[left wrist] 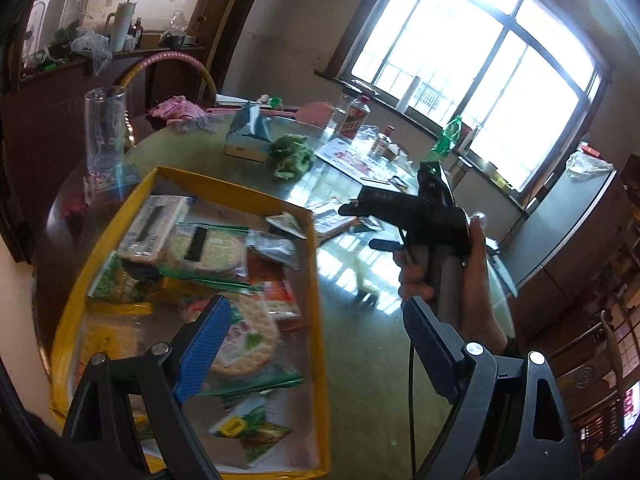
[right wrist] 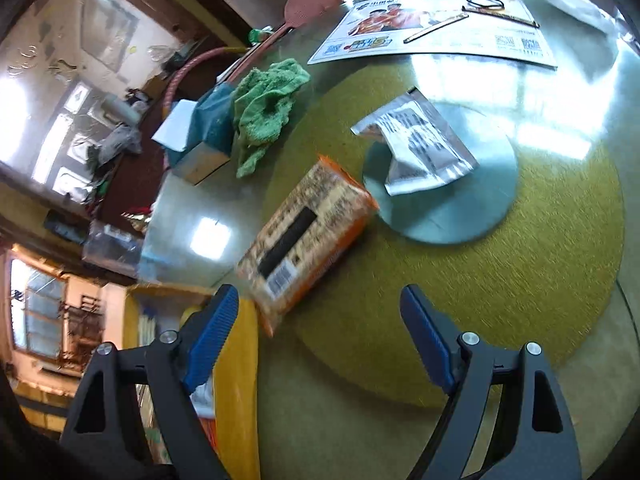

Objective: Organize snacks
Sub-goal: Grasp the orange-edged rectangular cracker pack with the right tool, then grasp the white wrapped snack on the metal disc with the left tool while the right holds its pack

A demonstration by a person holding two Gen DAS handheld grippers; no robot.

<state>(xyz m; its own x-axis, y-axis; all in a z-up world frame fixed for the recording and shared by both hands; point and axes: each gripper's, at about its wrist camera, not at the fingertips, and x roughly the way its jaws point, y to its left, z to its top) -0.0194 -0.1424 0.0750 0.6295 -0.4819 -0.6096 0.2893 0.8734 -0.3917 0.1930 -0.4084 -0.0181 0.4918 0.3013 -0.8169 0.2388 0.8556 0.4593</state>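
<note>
Right gripper (right wrist: 320, 332) is released, jaws wide, nothing between them, hovering just short of the orange snack pack (right wrist: 308, 236), which lies barcode-up on the glass table (right wrist: 540, 272) with its near corner touching or overlapping the yellow box (right wrist: 240, 364) rim (blur, can't tell which). Left gripper (left wrist: 316, 348) is also released and empty, hanging over the yellow box's right wall, above the round cracker packs (left wrist: 240, 336) already inside. Looks like the step in hand is grabbing that orange pack and dropping it into the yellow box. Come in across its short width, not the long axis, so the pads close on the flat sides; it sits diagonal to your fingers now, so rotate your wrist first. Squeeze lightly, likely crushable biscuits inside. Lift clear of the yellow box rim before moving over. The silver foil packet (right wrist: 416, 148) sits beyond the orange pack, farther from the yellow box, on the round disc (right wrist: 472, 216); take it later.
</note>
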